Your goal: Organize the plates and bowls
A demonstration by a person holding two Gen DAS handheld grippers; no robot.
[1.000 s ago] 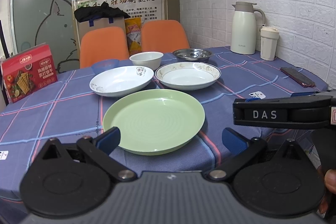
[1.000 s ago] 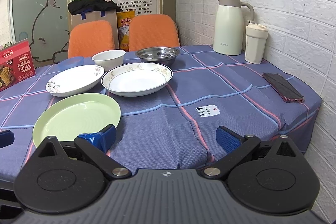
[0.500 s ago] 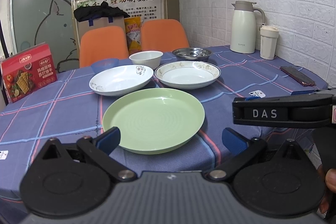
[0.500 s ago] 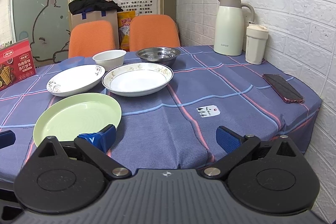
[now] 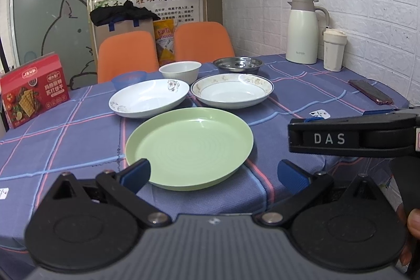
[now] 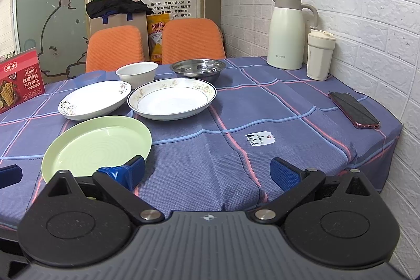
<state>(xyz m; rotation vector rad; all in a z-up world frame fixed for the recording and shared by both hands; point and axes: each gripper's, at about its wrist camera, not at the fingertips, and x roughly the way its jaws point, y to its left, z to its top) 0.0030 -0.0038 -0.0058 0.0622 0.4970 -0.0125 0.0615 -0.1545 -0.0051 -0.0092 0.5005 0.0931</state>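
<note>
Left gripper (image 5: 214, 172): jaws spread wide and empty, straddling the near rim of the green plate (image 5: 189, 147) without touching it. Right gripper (image 6: 207, 172): jaws likewise parted and empty, poised over bare tablecloth (image 6: 262, 109), the green plate just beside its left finger. Beyond lie the flower-print white plate (image 5: 149, 101) and the gold-rimmed plate (image 5: 232, 93), side by side and nearly touching; behind them stand a small blue bowl (image 5: 129, 77), a white bowl (image 5: 180, 72) and a steel bowl (image 5: 237, 64). Nothing is stacked yet.

Hazards, as judged: the green plate sits near the table edge, so a pinch on its shallow rim could slip, or nudge it off. A phone (image 6: 353, 109) lies well apart to the right.
</note>
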